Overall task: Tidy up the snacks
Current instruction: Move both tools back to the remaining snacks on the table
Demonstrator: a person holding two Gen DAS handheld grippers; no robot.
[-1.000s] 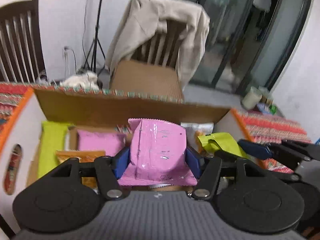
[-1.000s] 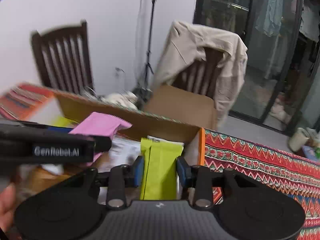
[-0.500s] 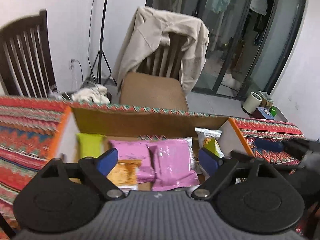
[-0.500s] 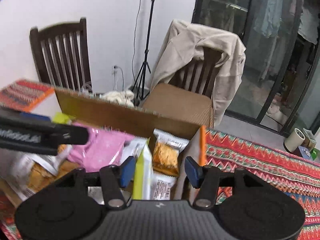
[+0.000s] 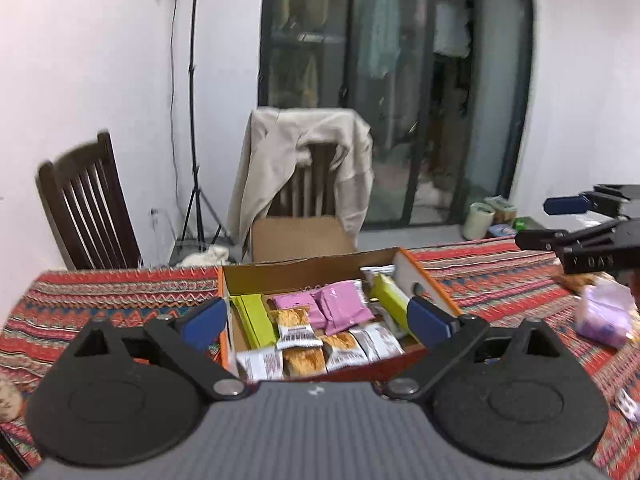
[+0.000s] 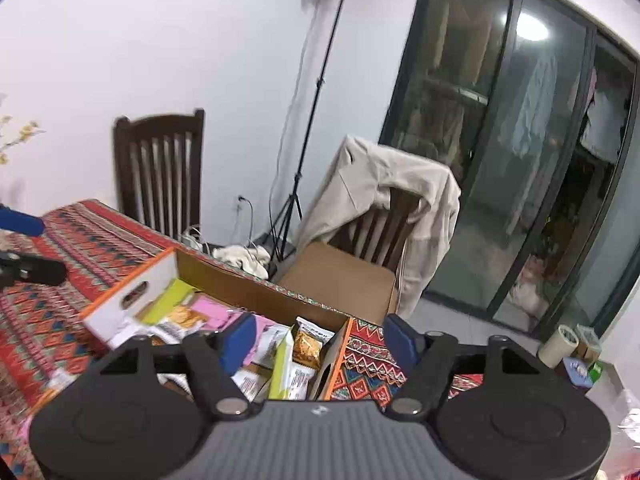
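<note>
Left wrist view: left tongs (image 5: 316, 322) opening wide, nothing between them, above the snack box (image 5: 424, 280) on the counter (image 5: 100, 300). Pink packets (image 5: 340, 306) lie grouped mid-box beside green ones, likely sorted by kind. Right tongs (image 6: 318, 338) also opening, empty.

Landmark: the box (image 5: 404, 266) stands on the worktop (image 5: 100, 300).
In the box: snack packets (image 5: 304, 332), side by side.
Behind the box: a chair with a jacket (image 5: 296, 160).
Behind-left of the box: a second chair (image 5: 86, 208).
Right of the box: loose packets (image 5: 604, 312) on the worktop.
</note>
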